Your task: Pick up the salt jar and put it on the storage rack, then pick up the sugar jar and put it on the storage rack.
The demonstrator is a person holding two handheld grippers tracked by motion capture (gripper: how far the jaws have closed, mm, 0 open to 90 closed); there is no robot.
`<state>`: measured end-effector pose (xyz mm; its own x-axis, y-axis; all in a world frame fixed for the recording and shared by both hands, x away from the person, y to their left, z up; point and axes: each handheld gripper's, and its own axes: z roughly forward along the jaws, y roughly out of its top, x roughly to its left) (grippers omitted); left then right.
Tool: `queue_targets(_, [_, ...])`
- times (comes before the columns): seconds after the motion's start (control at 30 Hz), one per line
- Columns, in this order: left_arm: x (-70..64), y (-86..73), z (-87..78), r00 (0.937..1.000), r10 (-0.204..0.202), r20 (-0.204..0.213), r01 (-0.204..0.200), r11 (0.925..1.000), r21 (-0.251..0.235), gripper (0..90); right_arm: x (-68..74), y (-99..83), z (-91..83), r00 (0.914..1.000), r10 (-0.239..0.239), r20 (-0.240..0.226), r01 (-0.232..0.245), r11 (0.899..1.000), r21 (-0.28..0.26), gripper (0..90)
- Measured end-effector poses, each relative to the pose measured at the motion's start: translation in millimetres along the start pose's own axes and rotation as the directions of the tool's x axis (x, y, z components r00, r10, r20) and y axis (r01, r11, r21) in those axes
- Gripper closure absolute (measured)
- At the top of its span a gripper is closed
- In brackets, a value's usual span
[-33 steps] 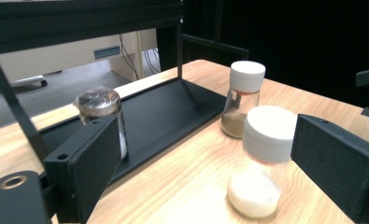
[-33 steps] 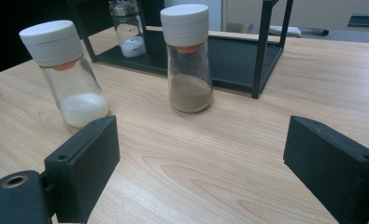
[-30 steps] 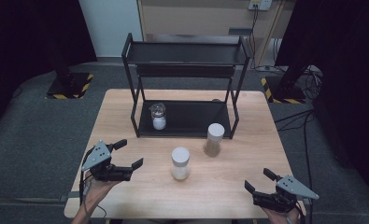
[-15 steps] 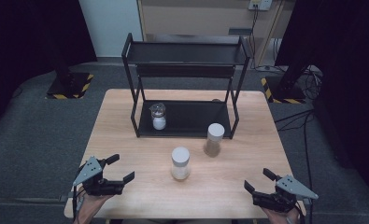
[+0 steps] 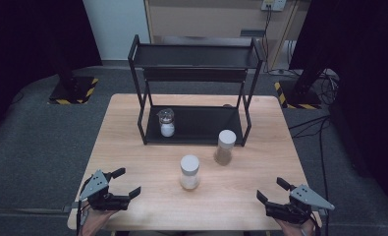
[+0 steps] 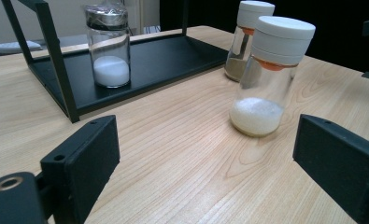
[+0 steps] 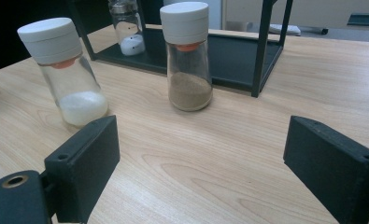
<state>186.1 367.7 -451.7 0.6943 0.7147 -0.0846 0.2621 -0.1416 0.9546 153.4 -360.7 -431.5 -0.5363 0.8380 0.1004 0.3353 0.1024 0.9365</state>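
Two white-capped glass shakers stand on the wooden table point(image 5: 132, 142). One holds white grains point(image 5: 189, 172) point(image 6: 268, 74) point(image 7: 67, 70), the other brown powder point(image 5: 225, 147) point(image 7: 188, 56) point(image 6: 245, 39). A small steel-capped glass jar point(image 5: 166, 122) point(image 6: 108, 44) with white powder stands on the bottom tray of the black two-tier rack point(image 5: 196, 125). My left gripper point(image 5: 123, 183) point(image 6: 205, 158) is open near the front left edge, left of the white-grain shaker. My right gripper point(image 5: 272, 190) point(image 7: 201, 163) is open near the front right corner. Both hold nothing.
The rack's top shelf point(image 5: 196, 55) is bare. Its black uprights point(image 5: 244, 118) stand just behind the brown-powder shaker. Dark stands with yellow-black bases point(image 5: 71, 88) sit on the grey floor beyond the table, and cables point(image 5: 324, 123) run at the right.
My left gripper has drawn back toward the front left edge of the table, away from the shakers. My right gripper has stayed in place.
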Motion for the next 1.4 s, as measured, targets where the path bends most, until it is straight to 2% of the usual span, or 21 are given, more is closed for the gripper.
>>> queue_targets(0.17, [2.8, -3.6, -2.7, 1.0, -0.007, 0.004, 0.007, 0.9998, -0.02, 5.3, -0.4, -0.1, 0.1, 1.0, 0.0, 0.0, 0.0, 1.0, -0.001, 10.7])
queue_targets(0.77, [2.4, -2.1, -1.4, 0.9998, -0.006, 0.017, 0.006, 1.0, -0.007, 4.3, -0.3, 0.1, 0.2, 1.0, -0.001, -0.003, 0.001, 1.0, 0.0, 10.6])
queue_targets(1.1, [5.2, -2.7, -1.8, 0.999, -0.033, 0.029, 0.034, 0.9994, -0.004, 3.9, 0.5, 0.1, 0.5, 1.0, -0.004, -0.003, 0.004, 1.0, -0.002, 10.3])
queue_targets(1.4, [6.9, -4.0, -3.2, 0.9981, -0.054, 0.029, 0.055, 0.9985, -0.01, 3.9, 1.2, -0.6, -0.3, 0.9998, -0.014, -0.013, 0.014, 0.999, -0.03, 10.2])
